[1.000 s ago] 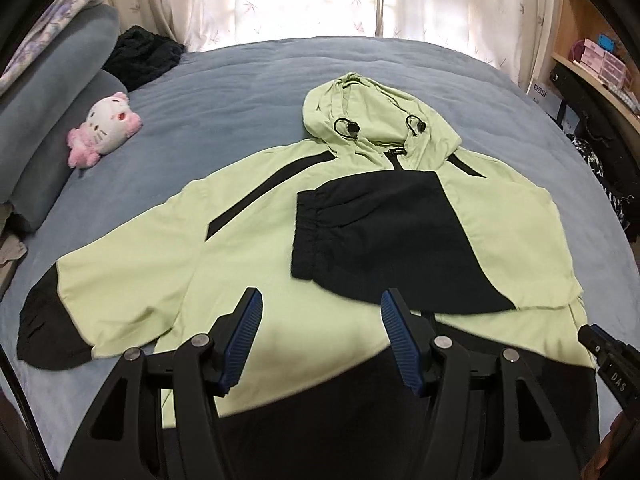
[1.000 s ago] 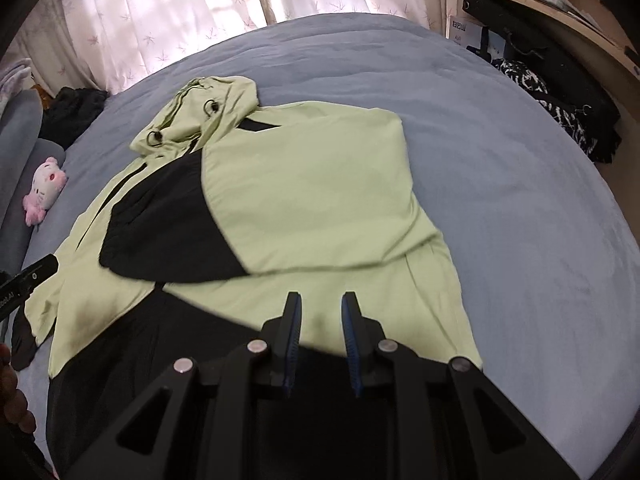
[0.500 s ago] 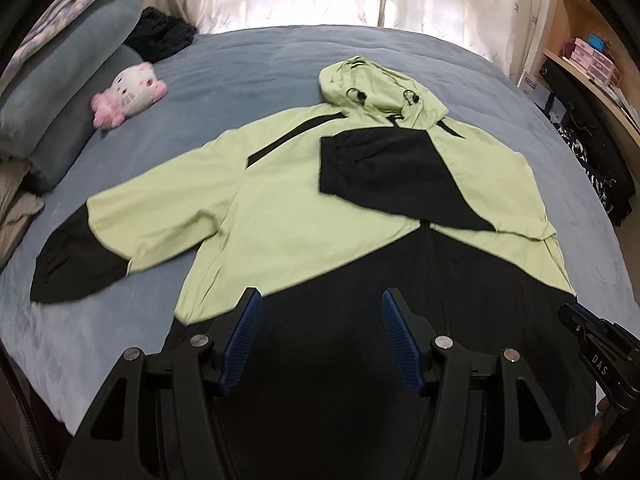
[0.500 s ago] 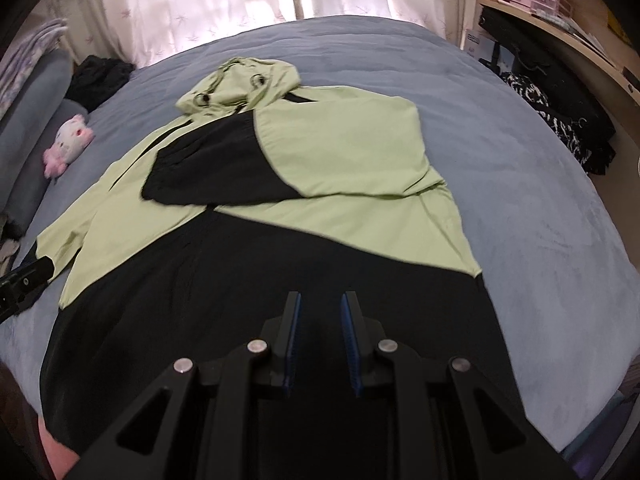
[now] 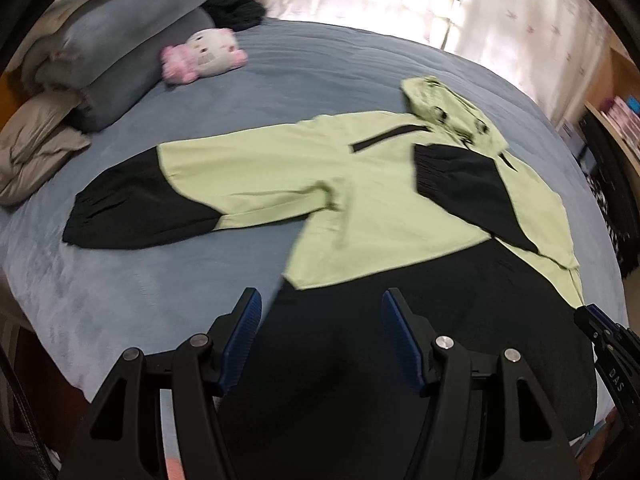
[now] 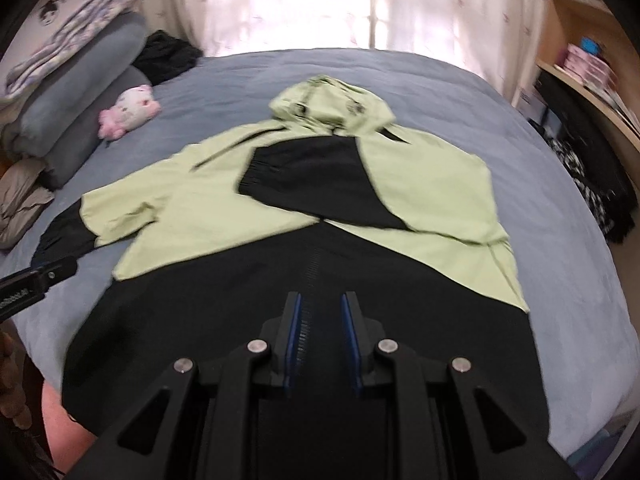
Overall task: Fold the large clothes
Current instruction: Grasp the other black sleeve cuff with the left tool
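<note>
A light-green and black hooded jacket (image 5: 360,184) lies face up on the blue bed (image 5: 160,280). Its hood (image 6: 332,104) points toward the window. One sleeve lies folded across the chest, black cuff (image 6: 296,176) inward. The other sleeve stretches out sideways and ends in a black cuff (image 5: 132,208). My left gripper (image 5: 322,330) hovers open over the black hem (image 5: 420,340), near its left corner, with nothing between its fingers. My right gripper (image 6: 322,320) hangs above the hem by the zipper (image 6: 310,280); its jaws are narrowly open and empty. Each gripper shows at the edge of the other's view.
A pink-and-white plush toy (image 5: 204,56) lies beside stacked grey pillows (image 5: 120,40) and a beige folded cloth (image 5: 36,152) at the left. A dark garment (image 6: 168,54) sits by the curtain. Shelves (image 6: 580,76) and dark patterned clothes (image 6: 592,192) border the right side.
Both grippers have drawn back toward the foot of the bed, bringing the black hem into view. The left view swung to show the outstretched sleeve. Jaw gaps are unchanged.
</note>
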